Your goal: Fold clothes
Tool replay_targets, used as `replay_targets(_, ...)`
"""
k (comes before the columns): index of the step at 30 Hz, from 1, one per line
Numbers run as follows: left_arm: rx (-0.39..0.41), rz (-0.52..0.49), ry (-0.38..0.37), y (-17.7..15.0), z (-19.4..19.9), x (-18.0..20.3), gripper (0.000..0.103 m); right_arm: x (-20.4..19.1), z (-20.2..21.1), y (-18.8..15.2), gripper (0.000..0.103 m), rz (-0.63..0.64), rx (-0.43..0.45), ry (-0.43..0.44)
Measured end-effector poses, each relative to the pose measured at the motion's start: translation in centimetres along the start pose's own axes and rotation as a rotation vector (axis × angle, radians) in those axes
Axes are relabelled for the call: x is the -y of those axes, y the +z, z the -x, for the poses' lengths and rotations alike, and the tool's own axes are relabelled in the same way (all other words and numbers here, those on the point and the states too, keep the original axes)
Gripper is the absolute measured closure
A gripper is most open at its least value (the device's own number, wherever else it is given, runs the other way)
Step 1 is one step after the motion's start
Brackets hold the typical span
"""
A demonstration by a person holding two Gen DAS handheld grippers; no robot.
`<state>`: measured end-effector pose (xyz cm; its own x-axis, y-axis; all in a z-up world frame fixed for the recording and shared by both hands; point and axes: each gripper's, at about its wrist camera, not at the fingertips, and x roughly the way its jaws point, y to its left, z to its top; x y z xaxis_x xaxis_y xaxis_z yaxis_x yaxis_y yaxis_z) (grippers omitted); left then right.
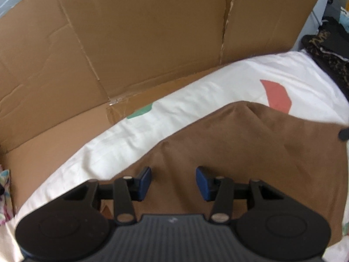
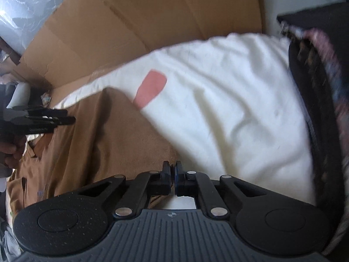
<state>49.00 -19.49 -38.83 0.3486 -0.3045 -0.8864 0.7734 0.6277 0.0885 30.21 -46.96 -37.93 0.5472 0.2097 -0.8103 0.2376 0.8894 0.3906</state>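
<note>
A brown garment point(image 1: 250, 148) lies on a white sheet point(image 1: 196, 100) with red and green patches. My left gripper point(image 1: 173, 182) is open, its blue pads just above the brown cloth with cloth between them. In the right wrist view the brown garment point(image 2: 104, 139) spreads left, showing a collar and buttons at the lower left. My right gripper point(image 2: 172, 174) is shut at the garment's edge; it seems to pinch the brown cloth. The left gripper point(image 2: 43, 120) shows at the left edge of that view.
A large flattened cardboard sheet point(image 1: 130, 32) stands behind the white sheet. A dark patterned pile of clothes point(image 2: 322, 76) lies at the right. Colourful fabric point(image 1: 4, 196) sits at the far left edge.
</note>
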Motion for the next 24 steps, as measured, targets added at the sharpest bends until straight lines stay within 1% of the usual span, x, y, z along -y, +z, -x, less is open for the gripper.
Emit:
replay_targets(7,-0.015,-0.007,0.006,0.7,-1.4,-0.3,0.054,1.1,0.3,3.0,0.103,0.028,0.034,-0.039)
replay_targets(16,-0.014,-0.004,0.002,0.9,-1.7,-0.4,0.052,1.6,-0.5,5.5,0.103,0.082,0.027,-0.064)
replay_targets(24,-0.009,-0.001,0.006,1.0,-1.9,-0.5,0.052,2.0,-0.7,7.9,0.103,0.118,0.011,-0.114)
